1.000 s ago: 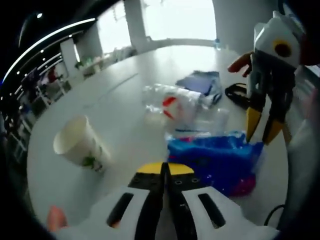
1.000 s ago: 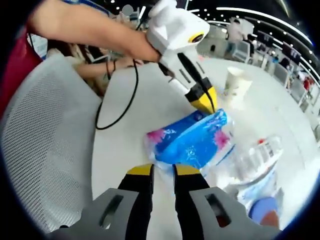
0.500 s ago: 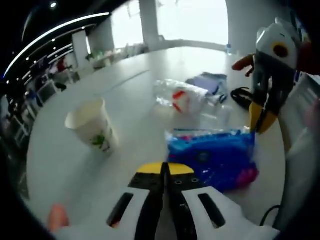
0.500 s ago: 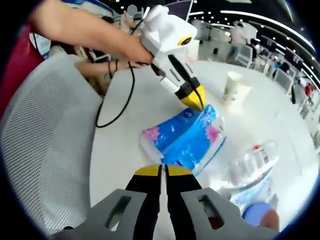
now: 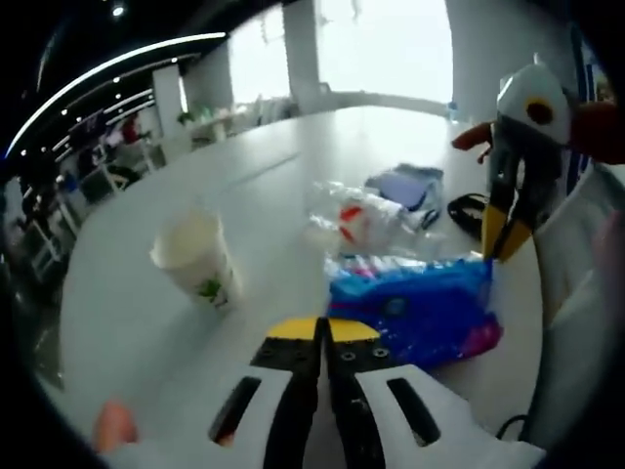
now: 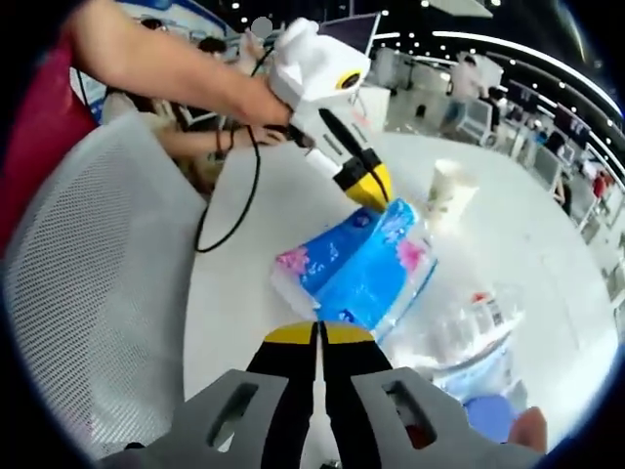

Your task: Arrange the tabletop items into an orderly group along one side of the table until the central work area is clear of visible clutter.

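crinkly blue plastic pack [image 6: 354,271], squat paper cup [image 5: 198,260] beside.

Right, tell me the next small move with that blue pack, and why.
Probably draw the blue pack toward the table's edge with the right gripper, whose shut jaws sit at the pack's near end. The left gripper is shut by its far corner, and the paper cup and clear bottle lie loose beyond.

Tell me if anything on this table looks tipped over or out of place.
The clear plastic bottle lies on its side in the middle of the table, and the blue packet lies slanted near the edge. The paper cup stands upright. No spill is visible.
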